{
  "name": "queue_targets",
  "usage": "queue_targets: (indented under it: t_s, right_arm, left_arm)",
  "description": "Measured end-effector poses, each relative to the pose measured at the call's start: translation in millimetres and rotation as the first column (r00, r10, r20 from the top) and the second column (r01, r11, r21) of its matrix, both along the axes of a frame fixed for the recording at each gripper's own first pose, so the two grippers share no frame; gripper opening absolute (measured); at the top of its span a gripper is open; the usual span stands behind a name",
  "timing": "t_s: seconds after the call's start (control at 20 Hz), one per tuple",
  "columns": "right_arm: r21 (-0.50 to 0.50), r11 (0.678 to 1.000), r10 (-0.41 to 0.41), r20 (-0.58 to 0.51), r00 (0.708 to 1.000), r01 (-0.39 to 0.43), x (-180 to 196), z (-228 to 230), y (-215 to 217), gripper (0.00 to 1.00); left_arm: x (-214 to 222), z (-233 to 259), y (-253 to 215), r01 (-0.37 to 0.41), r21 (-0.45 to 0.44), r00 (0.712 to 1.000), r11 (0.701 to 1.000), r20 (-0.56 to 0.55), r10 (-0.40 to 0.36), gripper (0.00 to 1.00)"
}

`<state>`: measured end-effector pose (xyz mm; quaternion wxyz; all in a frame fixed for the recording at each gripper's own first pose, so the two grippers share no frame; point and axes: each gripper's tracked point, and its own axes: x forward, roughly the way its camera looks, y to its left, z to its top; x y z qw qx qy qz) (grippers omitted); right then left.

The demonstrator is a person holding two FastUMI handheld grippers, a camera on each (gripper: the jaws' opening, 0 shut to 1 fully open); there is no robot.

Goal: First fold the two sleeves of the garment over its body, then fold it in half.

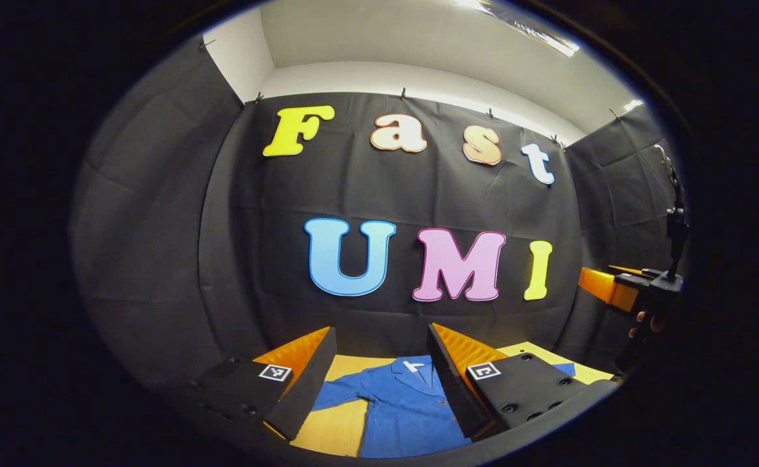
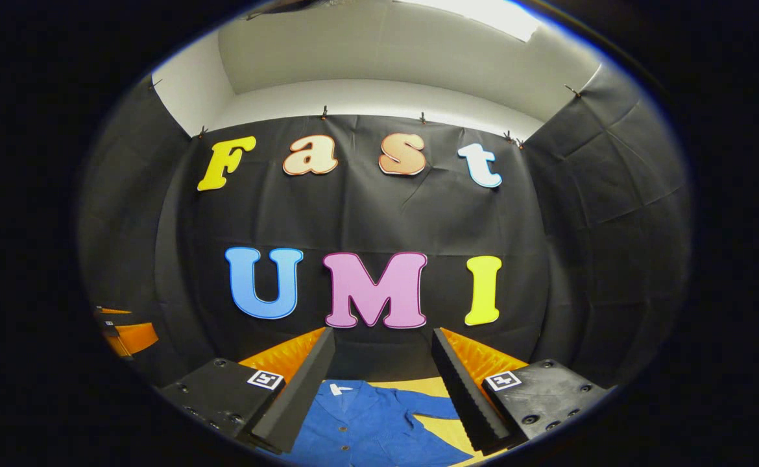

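**Both grippers up over the flat jacket, nothing held**

Garment (image 1: 399, 408) = blue button-front jacket w/ a collar, lying face up and spread on the yellow table (image 1: 337, 428). Collar end points toward the booth's back wall; a small white tag sits inside the collar. All places below are given rel. to the jacket.

Left gripper view: left gripper (image 1: 379, 379) hangs above the jacket, fingers spread wide, nothing between them. Its two fingers frame the jacket's collar and chest; neither touches the cloth. One sleeve runs out sideways from the jacket body and passes behind the finger on the view's left side. Past the other finger a bit of blue cloth shows on the table, prob. the other sleeve, but it's too cut off to be sure. No sleeve is folded over the body yet.

Far off to the jacket's right side in that same view, the right gripper (image 1: 613, 285) is held up in the air by a hand (image 1: 645, 324), well clear of the table.

Right gripper view: right gripper (image 2: 383, 383) also high above the jacket (image 2: 366, 425), fingers wide apart, empty. Collar, button row and one sleeve stretched out sideways show between its fingers, w/ bare table (image 2: 444, 431) beside the sleeve. At that view's left edge, well apart from the jacket, part of the left gripper (image 2: 123, 334) shows; how its jaws stand can't be told from there.
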<state>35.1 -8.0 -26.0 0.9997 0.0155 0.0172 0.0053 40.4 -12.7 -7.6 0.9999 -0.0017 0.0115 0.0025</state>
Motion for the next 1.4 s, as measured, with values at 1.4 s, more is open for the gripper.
queue_targets:
  t_s: [1.4]
  right_arm:
    - [-0.037,0.999,-0.036,-0.147,0.989,0.031,30,-73,-47,0.96]
  left_arm:
    - [44,-28,-44,0.05,0.05,0.998,0.997,-0.047,-0.048,0.81]
